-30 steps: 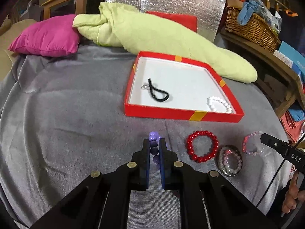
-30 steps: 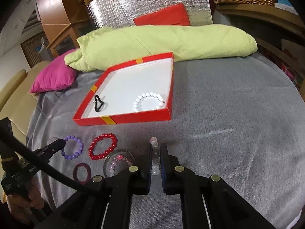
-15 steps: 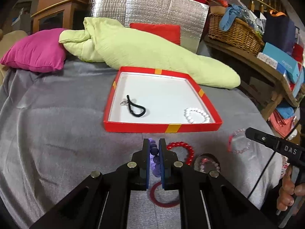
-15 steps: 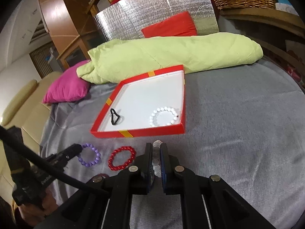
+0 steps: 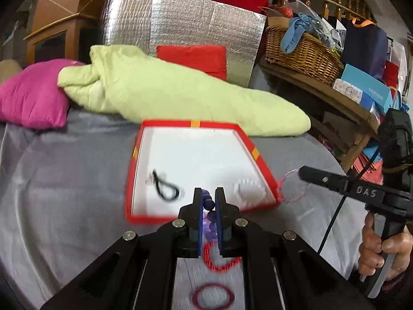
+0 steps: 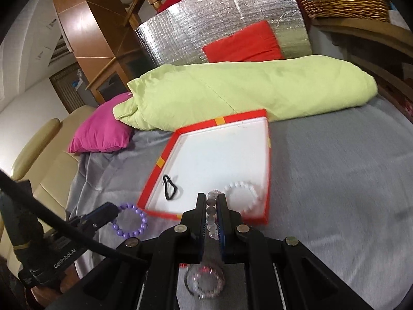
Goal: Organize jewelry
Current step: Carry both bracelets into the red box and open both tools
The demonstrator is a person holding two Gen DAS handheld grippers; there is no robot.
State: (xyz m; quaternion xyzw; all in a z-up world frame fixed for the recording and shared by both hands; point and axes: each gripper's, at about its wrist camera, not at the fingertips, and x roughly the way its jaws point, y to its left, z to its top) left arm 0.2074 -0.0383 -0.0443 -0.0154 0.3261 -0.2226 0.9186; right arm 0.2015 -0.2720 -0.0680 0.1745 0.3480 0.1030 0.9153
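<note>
While the left gripper (image 5: 208, 199) pinched the purple bracelet (image 6: 130, 220) between its two fingers, it hung above the near edge of the red tray (image 5: 130, 180). The bracelet dangled in the air and did not touch the cloth. The right gripper (image 6: 212, 201) was closed on a clear bead bracelet (image 6: 211, 214), and that one also hung in the air, over the near part of the tray.

Inside the tray lay a black loop (image 5: 165, 190) on the left and a white bead bracelet (image 5: 249, 190) on the right. They were well apart. The tray floor was white.

Down on the grey cloth (image 5: 64, 180), close in front of the tray, lay a red bead bracelet (image 5: 219, 261). Part of it was hidden by the left gripper. Nearer still lay a thin dark red ring (image 5: 213, 295). A round clear thing (image 6: 205, 283) with beads inside sat under the right gripper, but it was too blurry to tell more.

Behind the tray lay a long green blanket (image 5: 180, 95), touching the far edge of the tray. A pink pillow (image 5: 33, 93) sat to the left of the blanket. A red pillow (image 5: 192, 58) leaned on a shiny silver board (image 5: 180, 23) at the back. A basket (image 5: 302, 51) stood on a shelf to the right.
</note>
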